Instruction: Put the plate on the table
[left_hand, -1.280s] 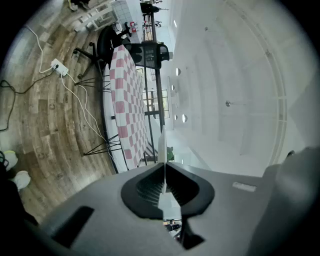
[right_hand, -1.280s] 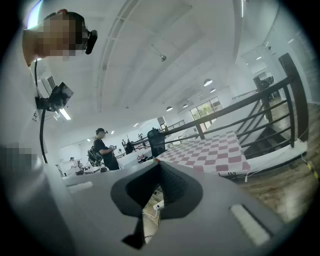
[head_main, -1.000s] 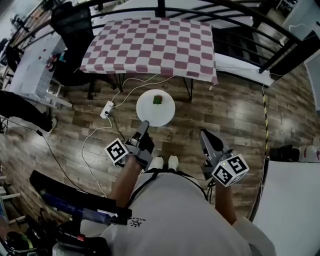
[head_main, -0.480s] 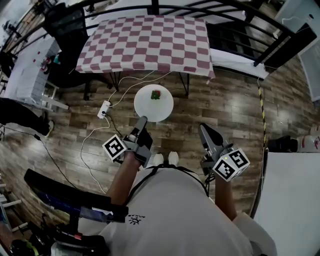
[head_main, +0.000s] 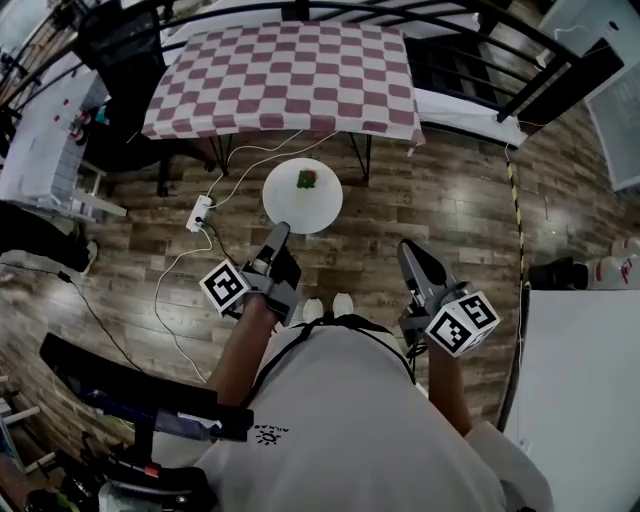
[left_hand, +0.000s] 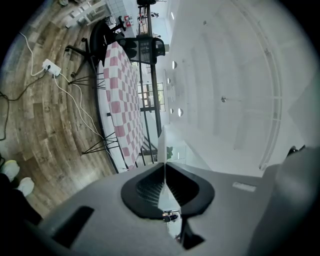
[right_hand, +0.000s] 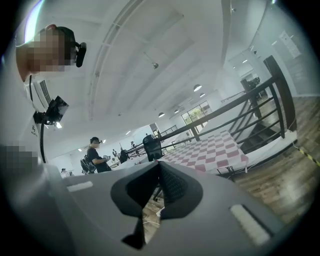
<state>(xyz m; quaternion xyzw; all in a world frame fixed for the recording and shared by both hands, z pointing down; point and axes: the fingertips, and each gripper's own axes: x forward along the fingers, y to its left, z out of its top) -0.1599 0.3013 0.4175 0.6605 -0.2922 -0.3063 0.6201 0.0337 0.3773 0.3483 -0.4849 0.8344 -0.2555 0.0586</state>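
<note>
Head view, plate: the round white plate (head_main: 300, 212) is held level above the wood-plank floor (head_main: 450, 220). Its near rim is pinched in the left claw (head_main: 280, 232), and a small red-and-green item (head_main: 306, 180) sits on it.
Head view, worktop: the worktop with a red-and-white chequered cloth (head_main: 285, 80) stands beyond the plate, which is short of its near edge and not on it.
Head view, right side: the right claw (head_main: 408, 252) points forward, pressed together and empty.
Head view, around: a white power strip (head_main: 198, 213) lies on the floor left of the plate. A black railing (head_main: 480, 25) runs behind the worktop.
Left gripper view: the picture is turned on its side. The plate (left_hand: 161, 145) shows only edge-on, as a thin white line clamped in the left claw (left_hand: 164, 167). The item on the plate is not visible here. The worktop (left_hand: 122, 100) and power strip (left_hand: 50, 66) are ahead.
Right gripper view: the right claw (right_hand: 159, 164) has its tips meeting, with nothing between them. Only this view shows a person in black (right_hand: 95, 155) standing far off. The worktop (right_hand: 210, 150) and railing (right_hand: 250, 105) are to the right.
</note>
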